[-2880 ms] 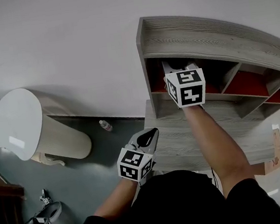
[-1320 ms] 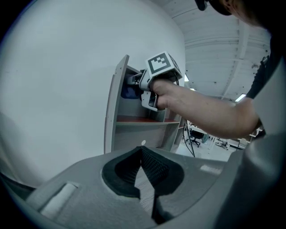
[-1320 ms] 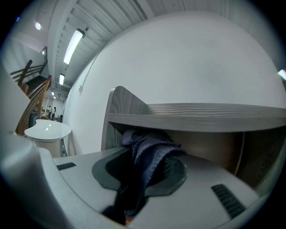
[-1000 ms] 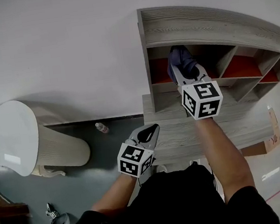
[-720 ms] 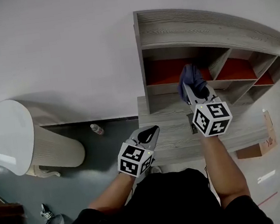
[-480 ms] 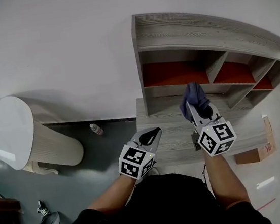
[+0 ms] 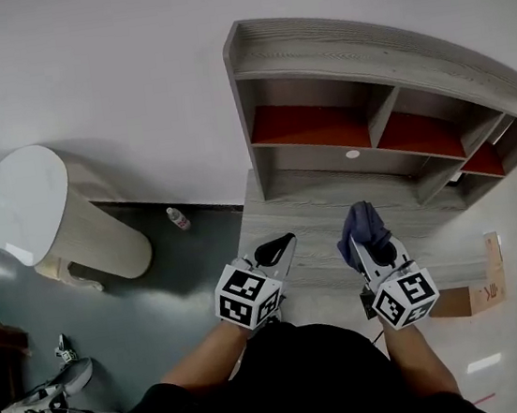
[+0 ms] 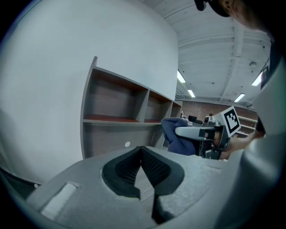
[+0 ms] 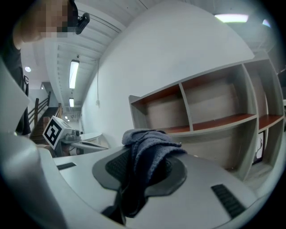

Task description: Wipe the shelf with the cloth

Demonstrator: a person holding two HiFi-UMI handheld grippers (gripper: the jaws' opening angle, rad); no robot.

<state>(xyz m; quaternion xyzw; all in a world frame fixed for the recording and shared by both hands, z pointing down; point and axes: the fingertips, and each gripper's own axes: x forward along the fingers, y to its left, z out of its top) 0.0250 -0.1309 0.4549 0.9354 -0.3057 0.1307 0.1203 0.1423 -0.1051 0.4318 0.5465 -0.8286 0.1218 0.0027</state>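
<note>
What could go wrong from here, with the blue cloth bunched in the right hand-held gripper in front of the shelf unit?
1. The dark blue cloth sits bunched in the right hand-held gripper, with loose folds over its jaws; rubbing may drag it out.
2. The grey wooden shelf unit has narrow red-floored compartments; the gripper may knock an upright divider, and a wadded cloth may miss the corners.
</note>
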